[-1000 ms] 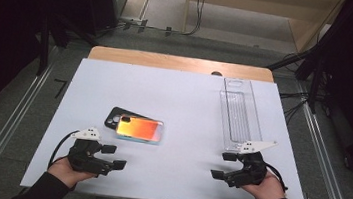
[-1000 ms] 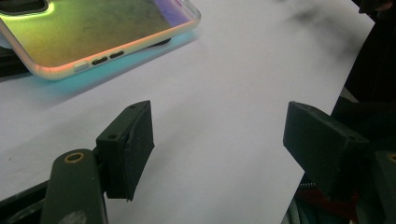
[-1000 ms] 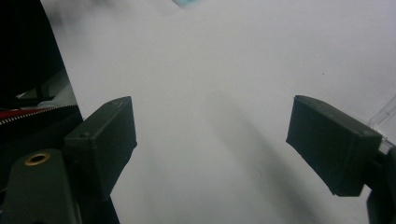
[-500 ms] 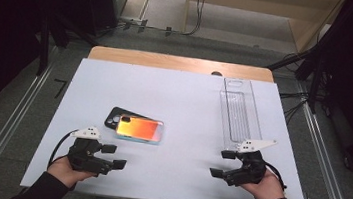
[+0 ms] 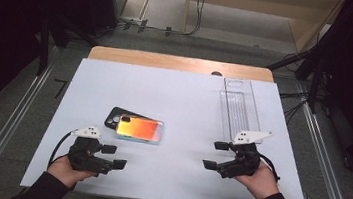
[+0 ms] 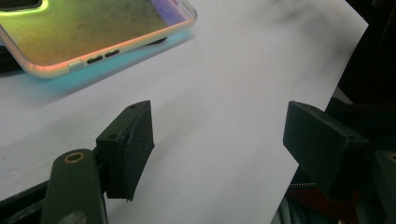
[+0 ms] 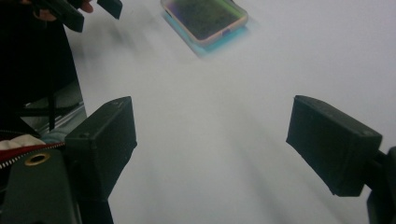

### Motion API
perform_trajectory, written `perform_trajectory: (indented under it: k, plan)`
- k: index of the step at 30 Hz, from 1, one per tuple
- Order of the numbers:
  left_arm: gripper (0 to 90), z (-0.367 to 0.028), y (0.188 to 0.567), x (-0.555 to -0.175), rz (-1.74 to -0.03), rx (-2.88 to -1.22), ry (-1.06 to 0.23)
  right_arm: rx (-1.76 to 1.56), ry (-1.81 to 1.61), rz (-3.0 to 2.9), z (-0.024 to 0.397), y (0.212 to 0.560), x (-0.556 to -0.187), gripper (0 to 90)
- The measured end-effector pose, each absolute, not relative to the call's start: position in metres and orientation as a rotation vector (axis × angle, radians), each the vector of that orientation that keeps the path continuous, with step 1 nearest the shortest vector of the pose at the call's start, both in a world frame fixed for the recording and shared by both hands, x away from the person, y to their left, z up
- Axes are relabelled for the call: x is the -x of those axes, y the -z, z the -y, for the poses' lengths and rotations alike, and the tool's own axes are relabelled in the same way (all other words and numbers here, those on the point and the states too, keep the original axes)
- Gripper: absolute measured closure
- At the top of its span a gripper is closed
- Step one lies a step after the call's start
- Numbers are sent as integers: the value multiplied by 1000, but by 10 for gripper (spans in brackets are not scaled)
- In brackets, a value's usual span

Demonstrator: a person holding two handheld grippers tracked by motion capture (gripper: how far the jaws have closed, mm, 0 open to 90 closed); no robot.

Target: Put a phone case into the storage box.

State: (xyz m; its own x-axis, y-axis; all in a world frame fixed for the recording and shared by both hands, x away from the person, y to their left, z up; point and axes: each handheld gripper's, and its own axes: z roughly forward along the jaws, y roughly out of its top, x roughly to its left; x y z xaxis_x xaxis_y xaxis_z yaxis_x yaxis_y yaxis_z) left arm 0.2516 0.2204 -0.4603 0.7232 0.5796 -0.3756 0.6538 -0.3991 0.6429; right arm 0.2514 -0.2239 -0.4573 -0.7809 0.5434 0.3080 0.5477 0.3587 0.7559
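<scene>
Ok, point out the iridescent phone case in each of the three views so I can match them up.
High view: the phone case lies left of centre on the white table, overlapping a black case.
Left gripper view: top left, beyond the open jaws.
Right gripper view: top centre.
Shared landmark: the white table.

Both grippers, the left gripper (image 5: pixel 113 156) and right gripper (image 5: pixel 216 155), are black with blocky square pads, a pale three-cornered top plate, brass-ringed screw holes and black cables; the person's sleeves are dark.
</scene>
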Motion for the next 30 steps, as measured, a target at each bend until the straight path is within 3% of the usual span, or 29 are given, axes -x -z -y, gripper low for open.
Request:
perform_trajectory:
  k: [8, 12, 13, 30]
  plan:
    - [243, -221, 460, -252, -933, -2106, 106, 968, 1423, 2594, 206, 458, -263, 134]
    - [243, -221, 460, -252, -934, -2103, 87, 963, 1401, 2580, 200, 461, -269, 87]
    - [243, -221, 459, -252, -934, -2094, 78, 975, 1398, 2575, 197, 463, -271, 0]
    - [243, -222, 459, -253, -930, -2102, 90, 902, 1383, 2632, 168, 455, -293, 0]
